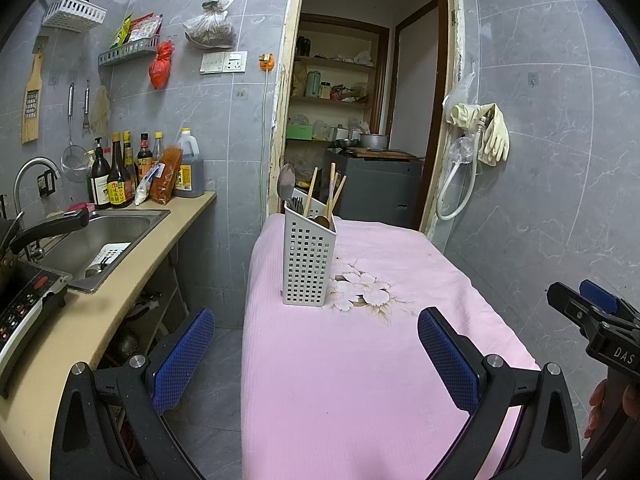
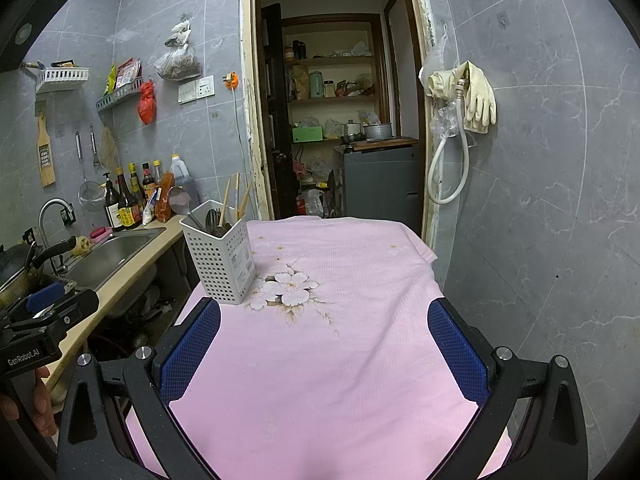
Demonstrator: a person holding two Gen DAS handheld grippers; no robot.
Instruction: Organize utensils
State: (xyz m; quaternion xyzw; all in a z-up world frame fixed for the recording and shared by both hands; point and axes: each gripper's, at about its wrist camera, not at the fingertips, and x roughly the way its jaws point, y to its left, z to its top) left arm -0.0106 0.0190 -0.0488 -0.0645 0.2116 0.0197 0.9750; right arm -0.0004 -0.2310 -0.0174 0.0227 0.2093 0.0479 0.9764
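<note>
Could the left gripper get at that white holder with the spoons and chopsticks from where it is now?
Probably yes. The left gripper is open and empty, and only bare pink cloth lies between it and the white holder, which stands upright and alone on the table. The right gripper sits off to the side, out of the way.

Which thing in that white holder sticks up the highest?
In the white holder, the metal ladle at its left edge stands out: rounded grey bowl uppermost, unlike the thin wooden chopsticks beside it.

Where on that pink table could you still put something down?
Nearly all the pink cloth is bare: from the white caddy across to the right edge, and forward to both open grippers. The flower print beside the caddy is flat. The counter is crowded with bottles and the sink.
</note>
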